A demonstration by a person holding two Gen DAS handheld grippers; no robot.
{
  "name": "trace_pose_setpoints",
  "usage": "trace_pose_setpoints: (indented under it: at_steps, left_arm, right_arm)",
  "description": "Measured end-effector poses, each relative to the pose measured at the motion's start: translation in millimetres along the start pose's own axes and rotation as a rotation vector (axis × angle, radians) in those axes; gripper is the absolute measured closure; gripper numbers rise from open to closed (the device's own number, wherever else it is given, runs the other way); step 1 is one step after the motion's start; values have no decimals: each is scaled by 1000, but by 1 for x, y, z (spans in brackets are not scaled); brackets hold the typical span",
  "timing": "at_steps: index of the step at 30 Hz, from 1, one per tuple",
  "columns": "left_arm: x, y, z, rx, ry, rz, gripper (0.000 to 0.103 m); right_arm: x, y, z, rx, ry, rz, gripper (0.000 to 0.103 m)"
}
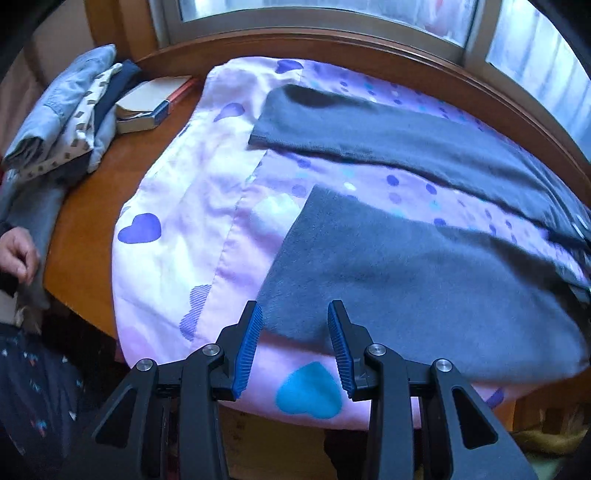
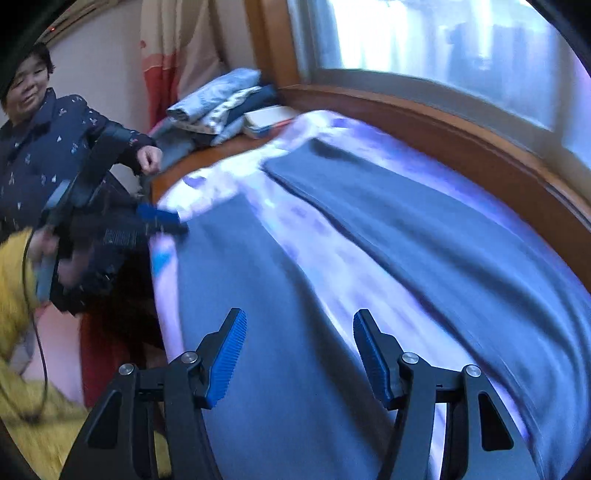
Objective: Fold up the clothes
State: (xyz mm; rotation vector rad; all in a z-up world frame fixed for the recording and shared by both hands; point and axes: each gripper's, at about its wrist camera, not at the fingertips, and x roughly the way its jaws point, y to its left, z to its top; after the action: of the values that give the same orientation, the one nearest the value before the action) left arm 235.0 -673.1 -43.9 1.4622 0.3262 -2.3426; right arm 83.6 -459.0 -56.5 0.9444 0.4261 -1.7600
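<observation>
Two legs of a pair of grey trousers (image 1: 424, 266) lay spread flat on a lilac cloth with hearts and dots (image 1: 207, 206), which covered a round wooden tabletop (image 1: 85, 218) beneath a window (image 1: 332, 14). The left tongs (image 1: 295, 321) hovered over the hem corner of the nearer leg, their blue pads apart with nothing pinched between them. The right tongs (image 2: 299, 332) hung above the same leg farther along its length, spread somewhat wider and likewise empty; that view was blurred. In the right wrist view the left tongs (image 2: 162, 221) showed at the cloth's left edge, just beside the hem, held by someone in a yellow sleeve (image 2: 14, 280). At the tabletop's far left sat a pile of folded clothes (image 1: 62, 110) with a book (image 1: 151, 103) just beside it. A second person in a dark patterned top (image 2: 44, 147) stood near that pile, one hand (image 2: 149, 158) by the tabletop's edge.
</observation>
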Motion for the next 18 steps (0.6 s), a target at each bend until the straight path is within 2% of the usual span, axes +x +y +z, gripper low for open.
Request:
trace_pose_setpoints:
  at_steps: [3,6,11,12,13,14,15,16,18]
  left_arm:
    - [3,11,-3,23,-2,-51,65]
    - [13,18,-4,34,23,-112,65]
    - [19,18,-2,17,-9,-164,60]
    - [20,18,-2,13,-17,-173,60]
    - [20,17,-1,7,-25,-180,60]
    - [20,17,-1,-2,-33,-188,67]
    - [18,16,-1,-8,-39,-206,83]
    - [16,16,-2,-16,-46,-237,93]
    - [10,15,-3,-32,-63,-276,98]
  right_arm:
    - [49,18,45,-41,25,36,43]
    - [88,30,73,-78,70,32,43]
    - [130,44,88,-137,150,31,43]
    - [136,47,88,-144,160,23,46]
    - [139,49,86,-142,162,18,62]
    - [140,51,85,-140,161,16,74]
    - [138,53,84,-137,154,21,84]
    - [135,55,82,-134,147,25,97]
    - [124,61,80,-140,105,14,98]
